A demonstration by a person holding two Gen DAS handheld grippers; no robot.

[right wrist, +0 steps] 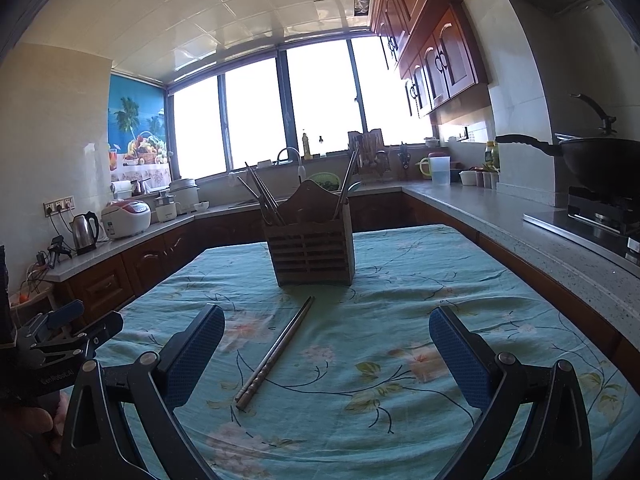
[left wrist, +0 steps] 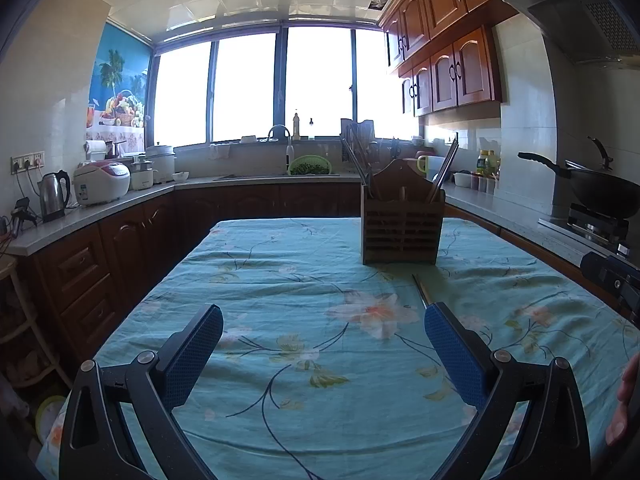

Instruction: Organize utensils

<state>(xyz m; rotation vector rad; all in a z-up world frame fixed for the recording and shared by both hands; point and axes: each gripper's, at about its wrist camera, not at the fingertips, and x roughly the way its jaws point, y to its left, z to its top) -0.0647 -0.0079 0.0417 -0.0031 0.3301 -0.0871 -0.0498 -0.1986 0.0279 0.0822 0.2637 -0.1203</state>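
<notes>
A brown wooden utensil holder (right wrist: 311, 246) stands upright on the floral blue tablecloth (right wrist: 400, 300), with several metal chopsticks sticking out of its left and right compartments. A pair of metal chopsticks (right wrist: 276, 354) lies flat on the cloth in front of the holder, pointing toward it. My right gripper (right wrist: 326, 352) is open above the cloth, with the pair lying between its blue pads, nearer the left one. In the left wrist view the holder (left wrist: 402, 222) stands far ahead and my left gripper (left wrist: 324, 354) hangs open and empty. The tip of the chopsticks (left wrist: 421, 290) shows beside its right pad.
Kitchen counters wrap around the table: a kettle (left wrist: 54, 196) and rice cooker (left wrist: 102, 182) on the left, a sink with a green basket (left wrist: 310, 166) at the back, a wok on the stove (right wrist: 600, 164) at right. A person's hand (left wrist: 624, 408) shows at the right edge.
</notes>
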